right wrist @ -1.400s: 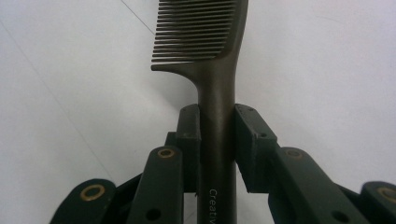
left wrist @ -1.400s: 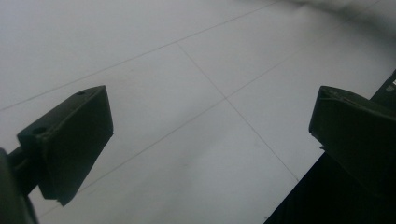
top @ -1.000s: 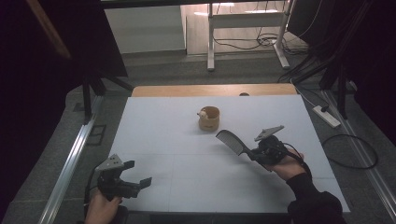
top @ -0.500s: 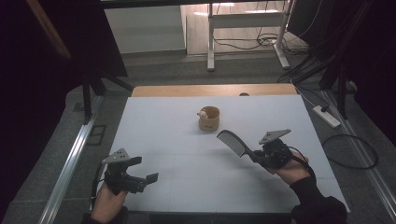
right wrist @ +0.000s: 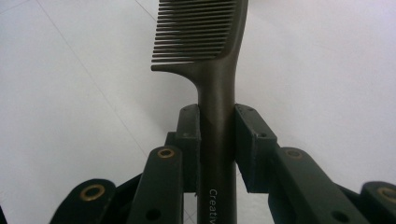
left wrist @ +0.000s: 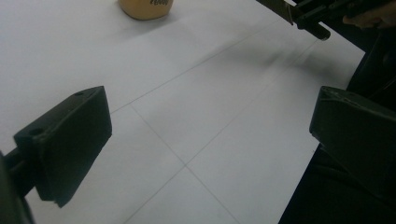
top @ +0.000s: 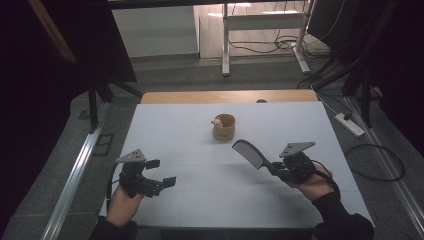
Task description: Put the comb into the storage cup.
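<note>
White sheet covered your table [top: 200, 145], faint grid lines across it, bare wood strip along the far edge [top: 200, 96]. Dim room beyond: grey floor, cables [top: 260, 47], a white frame's legs [top: 226, 45], a power strip [top: 350, 125] on the floor off the table's right side.

Your right gripper [top: 278, 171] sat over the near-right part of the sheet, jaws closed tight on the handle of a dark comb [top: 252, 155]. In the right gripper view the comb [right wrist: 212, 74] ran straight up from between the two pads, teeth facing left in that view, part of a printed word readable low on the handle. In the high view the toothed end pointed up and left, toward the table centre, and looked lifted off the sheet; couldn't confirm the clearance.

Your left gripper [top: 161, 173] was at the near-left, jaws wide apart, nothing between them. The left gripper view showed both pads [left wrist: 70, 140] spread with only grid lines in the gap, and your right gripper [left wrist: 322, 14] at its top-right corner.

A small tan cup [top: 223, 127] stood upright mid-table toward the far side, well apart from both grippers, with something pale at its left rim, too small to identify. The left gripper view caught the cup's base [left wrist: 145, 7] at the top edge.
</note>
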### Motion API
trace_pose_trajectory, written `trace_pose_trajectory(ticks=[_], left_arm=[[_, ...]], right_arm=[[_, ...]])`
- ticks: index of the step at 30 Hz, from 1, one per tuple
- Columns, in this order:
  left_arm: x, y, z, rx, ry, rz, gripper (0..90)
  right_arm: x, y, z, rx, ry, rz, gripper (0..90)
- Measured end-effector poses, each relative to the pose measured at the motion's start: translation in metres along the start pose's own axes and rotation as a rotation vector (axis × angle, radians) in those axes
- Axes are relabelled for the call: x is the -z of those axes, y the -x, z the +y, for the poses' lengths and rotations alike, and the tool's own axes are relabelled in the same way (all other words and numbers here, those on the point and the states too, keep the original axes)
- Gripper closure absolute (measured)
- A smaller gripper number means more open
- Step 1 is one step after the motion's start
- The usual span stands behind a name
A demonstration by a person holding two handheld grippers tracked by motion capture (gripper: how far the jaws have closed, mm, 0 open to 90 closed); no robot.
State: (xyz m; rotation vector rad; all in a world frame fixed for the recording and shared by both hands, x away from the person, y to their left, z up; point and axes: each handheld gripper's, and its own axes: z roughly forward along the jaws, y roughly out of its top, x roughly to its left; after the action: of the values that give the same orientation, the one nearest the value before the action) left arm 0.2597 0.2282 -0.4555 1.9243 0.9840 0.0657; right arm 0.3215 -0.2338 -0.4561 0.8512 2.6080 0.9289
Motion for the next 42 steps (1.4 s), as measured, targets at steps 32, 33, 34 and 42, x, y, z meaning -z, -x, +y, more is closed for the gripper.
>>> trace_pose_trajectory(ticks=[32,33,34,42], left_arm=[[-0.032,-0.002,0.049,-0.047,-0.02,-0.061,0.0],[-0.033,-0.003,0.051,-0.048,-0.019,-0.063,0.0],[-0.033,-0.003,0.052,-0.049,-0.017,-0.065,0.0],[-0.04,-0.003,0.063,-0.051,-0.018,-0.094,0.0]], right_arm=[[0.009,-0.015,0.0,0.041,0.047,0.005,72.2],[0.009,-0.015,0.0,0.042,0.046,0.004,72.3],[0.009,-0.016,0.001,0.043,0.048,0.005,72.2],[0.009,-0.018,0.002,0.054,0.055,0.01,72.2]])
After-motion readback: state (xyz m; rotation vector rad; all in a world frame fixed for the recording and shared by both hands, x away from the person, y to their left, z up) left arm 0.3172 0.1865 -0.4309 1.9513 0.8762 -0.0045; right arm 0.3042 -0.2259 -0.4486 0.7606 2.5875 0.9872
